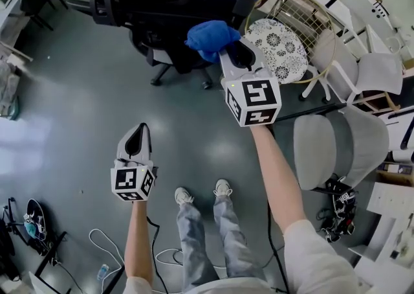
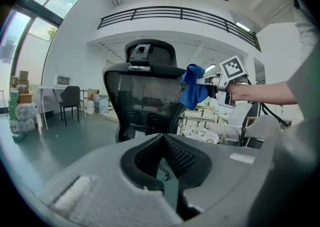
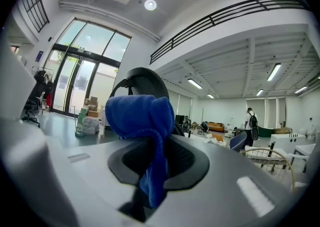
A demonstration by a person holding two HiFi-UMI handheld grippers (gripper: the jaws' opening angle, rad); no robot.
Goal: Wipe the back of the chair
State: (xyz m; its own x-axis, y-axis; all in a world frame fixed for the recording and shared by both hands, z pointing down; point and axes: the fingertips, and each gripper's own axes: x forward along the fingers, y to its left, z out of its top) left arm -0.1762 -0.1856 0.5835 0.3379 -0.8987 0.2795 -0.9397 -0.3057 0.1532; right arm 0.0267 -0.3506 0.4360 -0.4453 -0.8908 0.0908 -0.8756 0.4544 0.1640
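Observation:
A black office chair (image 1: 169,2) with a mesh back and a headrest stands at the top of the head view, and its back (image 2: 145,95) faces me in the left gripper view. My right gripper (image 1: 234,52) is shut on a blue cloth (image 1: 209,36) and holds it up beside the right edge of the chair back; whether the cloth (image 2: 192,89) touches the chair I cannot tell. The cloth (image 3: 144,121) bunches above the jaws, and the chair's headrest (image 3: 146,79) shows behind it. My left gripper (image 1: 138,135) hangs lower and to the left, shut and holding nothing.
A round wire-framed stool with a patterned cushion (image 1: 279,47) stands right of the chair. A grey padded seat (image 1: 334,146) and white chairs (image 1: 377,72) crowd the right side. Cables (image 1: 103,247) lie on the floor at the lower left. My shoes (image 1: 185,195) are below.

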